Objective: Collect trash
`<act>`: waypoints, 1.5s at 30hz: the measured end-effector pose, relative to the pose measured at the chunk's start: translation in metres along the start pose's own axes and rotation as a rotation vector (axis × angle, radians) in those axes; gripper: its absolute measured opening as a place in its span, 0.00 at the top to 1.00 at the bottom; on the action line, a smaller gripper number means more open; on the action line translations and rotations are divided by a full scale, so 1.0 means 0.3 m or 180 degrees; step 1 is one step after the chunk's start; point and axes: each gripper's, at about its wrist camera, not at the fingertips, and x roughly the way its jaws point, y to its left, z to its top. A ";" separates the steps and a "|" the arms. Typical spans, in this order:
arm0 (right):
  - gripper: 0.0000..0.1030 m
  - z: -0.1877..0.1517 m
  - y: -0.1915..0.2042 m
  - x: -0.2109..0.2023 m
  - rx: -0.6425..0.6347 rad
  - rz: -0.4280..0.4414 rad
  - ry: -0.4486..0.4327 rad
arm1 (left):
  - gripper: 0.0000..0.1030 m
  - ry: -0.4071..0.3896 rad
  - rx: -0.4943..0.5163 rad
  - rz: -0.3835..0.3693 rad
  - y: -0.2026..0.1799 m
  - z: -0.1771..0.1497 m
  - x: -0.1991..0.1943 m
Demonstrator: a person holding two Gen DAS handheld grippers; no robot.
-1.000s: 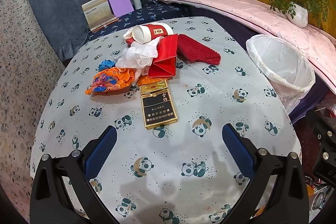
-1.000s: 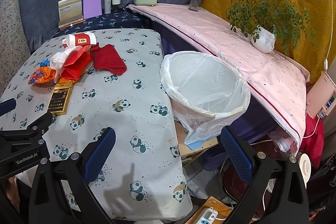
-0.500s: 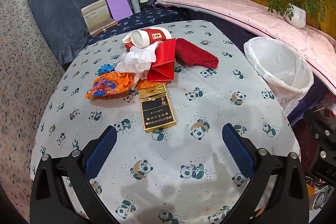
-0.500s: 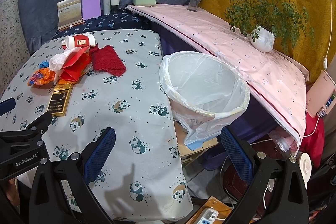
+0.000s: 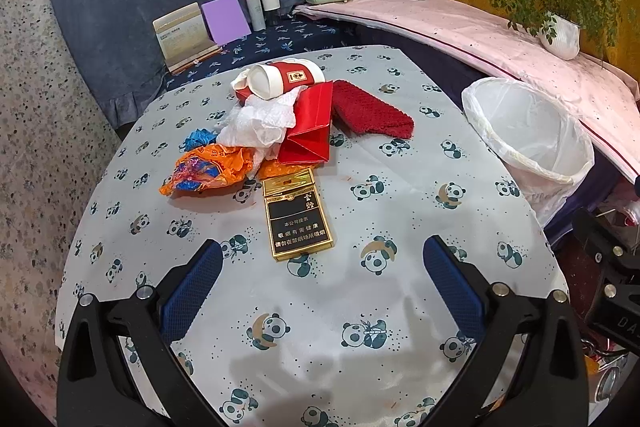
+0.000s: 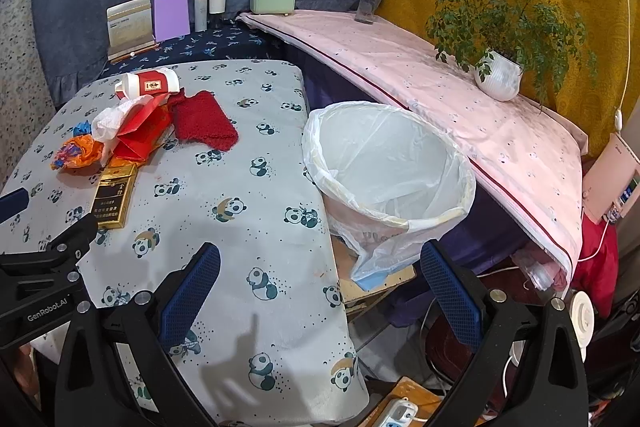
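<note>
Both the left gripper (image 5: 322, 267) and right gripper (image 6: 320, 267) are hanging released above the panda tablecloth (image 5: 400, 219), the black-and-gold cigarette pack (image 5: 298, 221) lying before crumpled wrappers (image 5: 208, 169), the lined bin (image 6: 390, 167) standing beside.

tablecloth (image 5: 400, 211) – grey (panda print) | cigarette pack (image 5: 298, 223) – black-gold | wrapper (image 5: 208, 171) – orange

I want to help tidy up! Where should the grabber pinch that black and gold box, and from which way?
Probably across its two long edges, coming from above. The cigarette box lies flat on the table, narrow enough to fit between the open left gripper.
</note>
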 end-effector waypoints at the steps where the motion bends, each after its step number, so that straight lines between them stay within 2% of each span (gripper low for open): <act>1: 0.07 0.000 0.000 0.000 0.0000 0.0000 -0.0001 | 0.07 0.0002 -0.0001 -0.0002 0.000 0.001 0.001; 12: 0.07 0.015 0.013 0.017 -0.0029 -0.0004 0.0018 | 0.07 0.0077 -0.0014 -0.0009 0.010 0.003 0.030; 25: 0.07 0.039 0.037 0.070 -0.0030 -0.0023 0.0025 | 0.07 0.0221 -0.0174 -0.0037 0.065 0.005 0.119; 40: 0.07 0.116 0.107 0.215 0.0007 0.0078 0.0074 | 0.07 0.0475 -0.0394 -0.0001 0.142 0.043 0.325; 45: 0.07 0.153 0.149 0.269 -0.0010 0.0158 0.0091 | 0.07 0.0669 -0.0492 -0.0100 0.151 0.045 0.395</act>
